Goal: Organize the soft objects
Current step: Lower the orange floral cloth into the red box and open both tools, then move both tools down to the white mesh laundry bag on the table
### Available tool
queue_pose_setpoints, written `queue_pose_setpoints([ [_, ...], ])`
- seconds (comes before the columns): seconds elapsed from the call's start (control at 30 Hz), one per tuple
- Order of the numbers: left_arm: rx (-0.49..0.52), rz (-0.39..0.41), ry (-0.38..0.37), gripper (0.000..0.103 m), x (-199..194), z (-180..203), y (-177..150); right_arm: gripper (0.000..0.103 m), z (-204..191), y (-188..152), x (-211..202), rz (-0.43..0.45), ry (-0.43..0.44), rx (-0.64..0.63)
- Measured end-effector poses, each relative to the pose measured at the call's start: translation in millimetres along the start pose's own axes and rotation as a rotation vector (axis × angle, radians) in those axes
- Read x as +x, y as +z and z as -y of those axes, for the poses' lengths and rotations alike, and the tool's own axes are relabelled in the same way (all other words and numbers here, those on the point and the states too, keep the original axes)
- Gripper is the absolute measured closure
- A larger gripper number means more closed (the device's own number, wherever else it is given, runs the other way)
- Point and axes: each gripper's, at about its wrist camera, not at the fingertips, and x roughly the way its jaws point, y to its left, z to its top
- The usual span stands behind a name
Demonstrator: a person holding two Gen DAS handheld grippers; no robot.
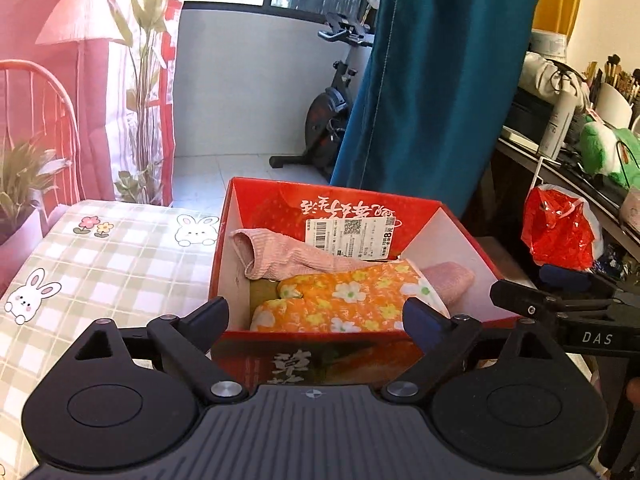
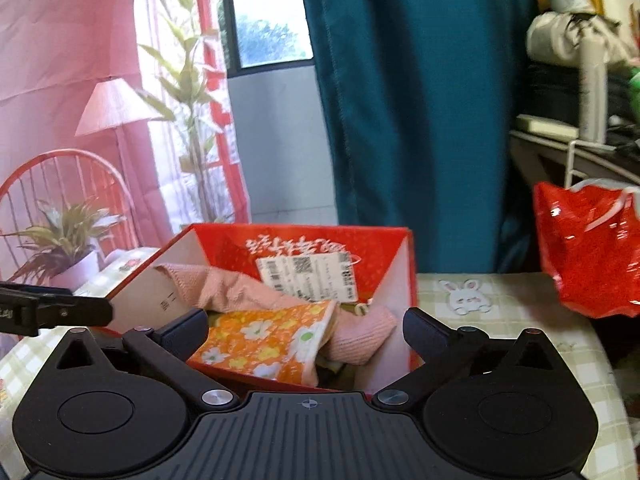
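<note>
A red cardboard box [image 1: 320, 196] stands open on the checked tablecloth [image 1: 100, 256]. Inside it lie a pink ribbed cloth [image 1: 288, 252] and, on top, an orange flowered cloth [image 1: 344, 300]. My left gripper [image 1: 316, 312] is open at the box's near rim with nothing between its pads. In the right wrist view the same box [image 2: 304, 236] holds the orange cloth [image 2: 260, 336] and the pink cloth [image 2: 240, 292]. My right gripper [image 2: 306, 320] is open above the near rim, gripping nothing. One finger of the left gripper [image 2: 60, 312] shows at the left edge.
A red plastic bag [image 1: 560, 232] hangs beside the table at the right. Behind it is a crowded shelf [image 1: 580, 128]. A teal curtain [image 1: 432, 80] and an exercise bike [image 1: 328, 120] stand beyond the box. A potted plant [image 1: 24, 176] is at the left.
</note>
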Motion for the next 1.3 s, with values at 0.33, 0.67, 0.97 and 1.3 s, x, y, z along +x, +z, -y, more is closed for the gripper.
queue_pose_setpoints([
  [0.33, 0.049, -0.016, -0.006, 0.008, -16.0, 5.2, -17.3, 0.0, -13.0, -12.1, -27.0, 0.033, 0.022, -0.088],
  [0.67, 0.074, -0.023, 0.019, 0.008, -34.9, 3.0, -40.4, 0.0, -18.2, -24.8, -44.1, 0.001, 0.075, -0.071],
  [0.97, 0.042, -0.062, 0.02, 0.008, -46.4, -2.5, -63.3, 0.0, -20.0, -50.1, -58.3, -0.024, 0.096, -0.09],
  [1.3, 0.041, -0.144, -0.044, 0.009, -59.8, 4.9, -101.1, 0.0, -16.0, -78.5, -74.2, -0.093, 0.109, -0.098],
])
